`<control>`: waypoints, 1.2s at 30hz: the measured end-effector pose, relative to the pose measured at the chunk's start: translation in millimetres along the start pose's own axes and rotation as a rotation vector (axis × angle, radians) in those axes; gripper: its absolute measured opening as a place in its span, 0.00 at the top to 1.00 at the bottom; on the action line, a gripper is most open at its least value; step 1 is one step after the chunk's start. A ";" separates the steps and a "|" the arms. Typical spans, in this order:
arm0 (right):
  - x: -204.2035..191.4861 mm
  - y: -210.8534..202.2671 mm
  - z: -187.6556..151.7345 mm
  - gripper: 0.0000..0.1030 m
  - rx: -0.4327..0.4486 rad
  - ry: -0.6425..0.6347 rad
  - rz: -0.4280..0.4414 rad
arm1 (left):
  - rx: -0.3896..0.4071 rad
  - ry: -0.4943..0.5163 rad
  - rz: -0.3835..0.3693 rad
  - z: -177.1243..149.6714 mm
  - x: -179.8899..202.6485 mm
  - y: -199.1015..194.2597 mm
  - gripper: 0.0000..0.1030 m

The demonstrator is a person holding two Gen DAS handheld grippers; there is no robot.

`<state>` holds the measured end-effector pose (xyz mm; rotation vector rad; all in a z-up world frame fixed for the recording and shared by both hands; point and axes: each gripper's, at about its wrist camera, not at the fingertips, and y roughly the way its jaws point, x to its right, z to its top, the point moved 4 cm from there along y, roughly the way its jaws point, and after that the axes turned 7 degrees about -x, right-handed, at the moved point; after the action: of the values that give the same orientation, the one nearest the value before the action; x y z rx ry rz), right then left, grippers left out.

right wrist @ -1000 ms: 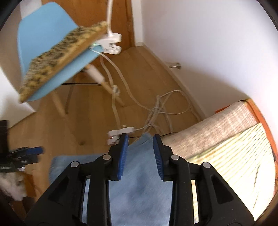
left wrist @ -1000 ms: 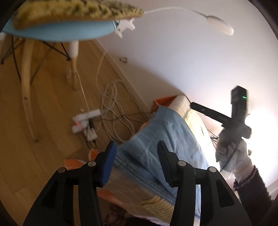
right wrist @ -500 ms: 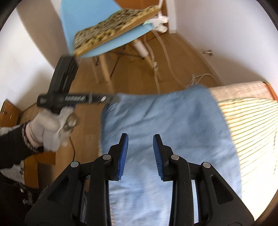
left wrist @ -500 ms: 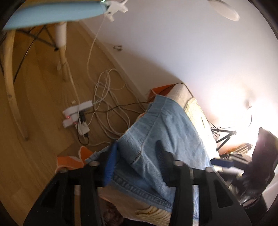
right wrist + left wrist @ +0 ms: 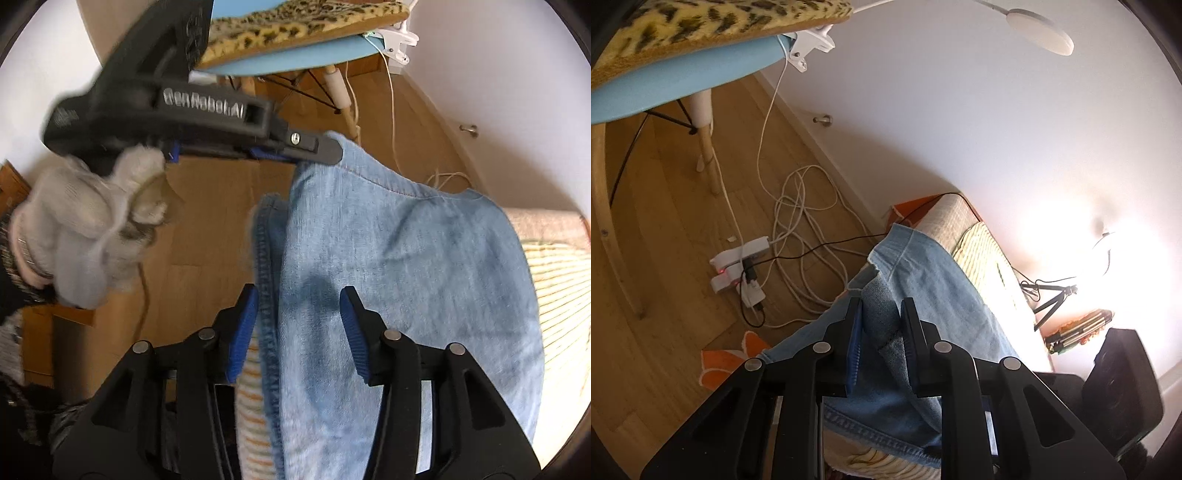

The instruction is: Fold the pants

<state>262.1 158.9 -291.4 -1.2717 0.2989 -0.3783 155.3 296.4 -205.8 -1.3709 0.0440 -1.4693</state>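
Since a second earlier, the left gripper [image 5: 879,314] had been closing and now pinched a raised fold of the pants [image 5: 388,266]. Its jaws met at the denim's far corner. Nearer, the right gripper [image 5: 297,325] stood narrowly apart over the pants on the striped bed [image 5: 554,288], jaws just closing; whether its pads pressed the denim I could not tell.

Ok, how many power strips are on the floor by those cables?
2, as far as visible: both lie side by side on the wooden floor left of the jeans: the upper power strip and the lower power strip, amid tangled white cables. More may be hidden.
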 end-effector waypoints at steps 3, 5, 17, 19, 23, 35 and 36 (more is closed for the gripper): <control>3.9 1.0 2.1 0.96 0.005 0.045 0.016 | 0.001 -0.004 -0.003 0.4 -1.1 -1.0 0.83; 2.6 -7.7 6.1 0.96 0.036 0.049 0.031 | 0.015 -0.007 -0.008 1.8 -2.2 -5.5 0.83; -1.7 3.3 15.0 0.96 0.016 0.062 0.126 | 0.003 -0.049 0.052 -15.2 -37.1 -5.6 0.83; 2.6 4.9 12.0 0.94 -0.007 0.111 0.203 | -0.021 -0.038 0.088 -18.7 -40.4 0.5 0.83; 13.0 -22.3 1.0 0.85 0.061 0.171 0.233 | -0.025 -0.011 0.188 -18.5 -42.2 1.2 0.81; 63.7 -145.2 -121.8 0.47 0.271 0.460 0.005 | 0.007 0.129 0.227 -12.5 1.6 -41.5 0.74; 66.3 -154.6 -134.8 0.46 0.280 0.485 -0.017 | 0.009 0.153 0.216 -13.7 13.9 -44.3 0.74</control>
<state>248.2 -24.9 -179.6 -0.8961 0.6225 -0.7188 120.2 297.5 -172.4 -1.2041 0.2750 -1.3871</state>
